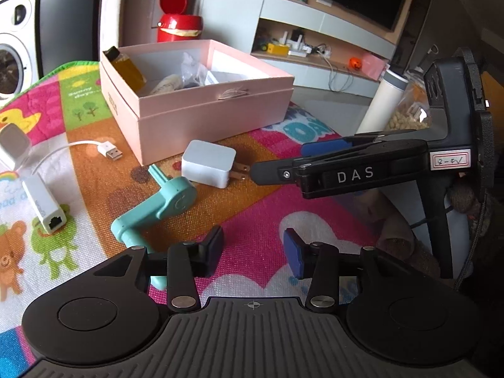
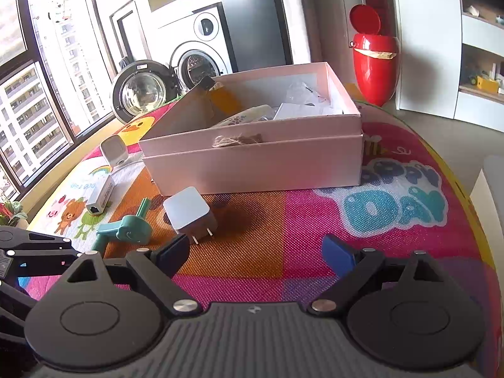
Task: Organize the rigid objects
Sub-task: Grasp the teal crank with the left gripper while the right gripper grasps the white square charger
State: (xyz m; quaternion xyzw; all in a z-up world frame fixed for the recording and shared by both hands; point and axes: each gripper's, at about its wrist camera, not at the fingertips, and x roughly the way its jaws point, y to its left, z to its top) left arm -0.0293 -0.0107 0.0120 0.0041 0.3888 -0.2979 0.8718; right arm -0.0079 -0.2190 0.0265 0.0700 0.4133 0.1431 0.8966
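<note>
A white plug charger [image 1: 208, 163] [image 2: 190, 212] lies on the colourful mat in front of the open pink box [image 1: 201, 116] [image 2: 252, 160]. A teal plastic crank [image 1: 157, 211] [image 2: 124, 228] lies left of it. A white network adapter [image 1: 44, 203] [image 2: 100, 195] with a USB cable [image 1: 108, 151] and a white cube [image 1: 14, 145] [image 2: 114, 151] lie further left. My left gripper [image 1: 253, 250] is open and empty, just right of the crank. My right gripper [image 2: 256, 252] [image 1: 274, 165] is open and empty, its left finger close to the charger's prongs.
The box holds a yellow bottle [image 1: 126, 67] [image 2: 222, 94], a pouch and plastic bags. A red bin [image 1: 178, 22] [image 2: 375, 53] stands behind the mat. A white tumbler [image 1: 382, 100] and a bag of nuts stand at the right. The mat edge curves off at the right [image 2: 456, 173].
</note>
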